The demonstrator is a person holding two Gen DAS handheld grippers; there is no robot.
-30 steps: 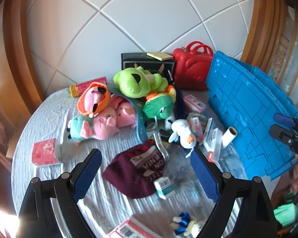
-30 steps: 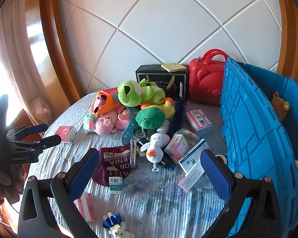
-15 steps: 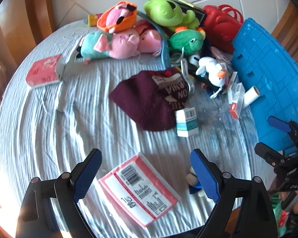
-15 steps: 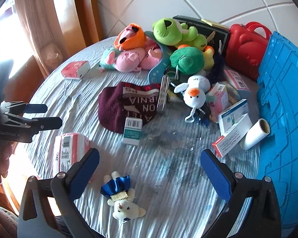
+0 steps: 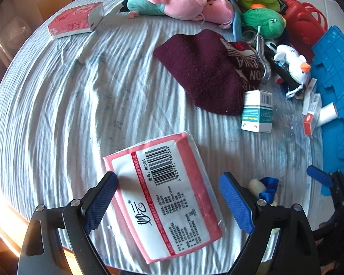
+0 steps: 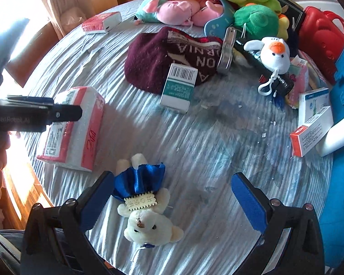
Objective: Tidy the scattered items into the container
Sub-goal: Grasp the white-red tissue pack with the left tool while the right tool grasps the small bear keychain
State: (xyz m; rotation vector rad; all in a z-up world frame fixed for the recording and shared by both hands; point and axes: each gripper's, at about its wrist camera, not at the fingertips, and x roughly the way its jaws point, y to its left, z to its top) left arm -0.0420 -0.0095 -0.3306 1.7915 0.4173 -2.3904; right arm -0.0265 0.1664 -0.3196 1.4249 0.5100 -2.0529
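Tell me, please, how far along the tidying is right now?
Barely started. Nothing is gripped: the open left gripper hovers over the pink tissue pack, the open right gripper over the small white bear. The plush toys, maroon hat and boxes lie outside the blue crate.

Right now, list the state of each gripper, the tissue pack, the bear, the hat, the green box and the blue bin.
Left gripper: open, over the tissue pack, not gripping.
Right gripper: open, over the bear.
Tissue pack: flat, barcode up.
Bear: on its back.
Hat: crumpled, flat.
Green box: lying, leaning on the hat.
Blue bin: at the table's edge; inside not visible.
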